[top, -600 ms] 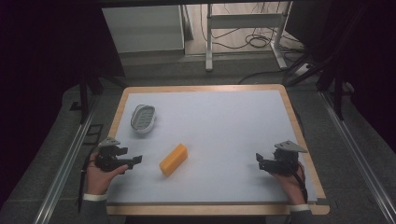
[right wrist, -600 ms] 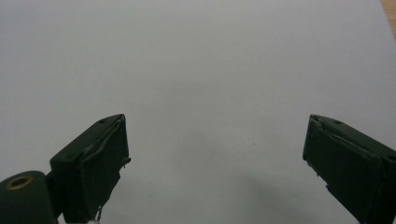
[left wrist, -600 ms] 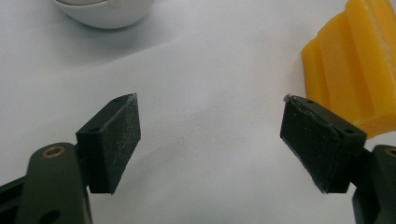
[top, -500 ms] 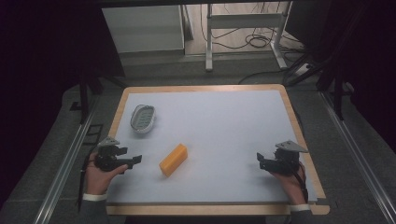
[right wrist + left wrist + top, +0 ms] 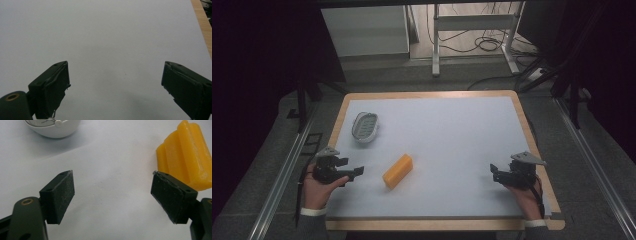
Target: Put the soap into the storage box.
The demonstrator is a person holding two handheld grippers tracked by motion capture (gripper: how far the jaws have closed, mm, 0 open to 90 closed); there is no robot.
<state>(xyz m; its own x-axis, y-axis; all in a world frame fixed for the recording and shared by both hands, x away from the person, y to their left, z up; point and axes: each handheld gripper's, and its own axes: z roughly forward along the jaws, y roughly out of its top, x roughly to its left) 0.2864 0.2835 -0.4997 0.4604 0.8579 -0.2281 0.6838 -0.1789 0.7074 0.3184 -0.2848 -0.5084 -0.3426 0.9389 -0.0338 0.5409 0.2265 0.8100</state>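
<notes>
Low over the desk [image 5: 452,130], the left claw [image 5: 354,172] gapes empty, a yellow block [image 5: 397,170] just beyond its right jaw. Likewise agape and empty, the right claw [image 5: 495,173] hovers near the desk's right edge. Ahead of the left claw, a white dish [image 5: 53,127] is cut off.

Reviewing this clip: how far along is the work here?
Nothing looks done. The yellow block lies loose on the white mat, apart from the oval dish. Both left tongs and right tongs are open and empty. Any handling is still ahead.

The right tool [image 5: 115,85] is seen with its jaws spread wide over bare white worktop [image 5: 112,32]; nothing is held between them; a wooden edge [image 5: 201,17], probably the worktop's border, is glimpsed top right.
</notes>
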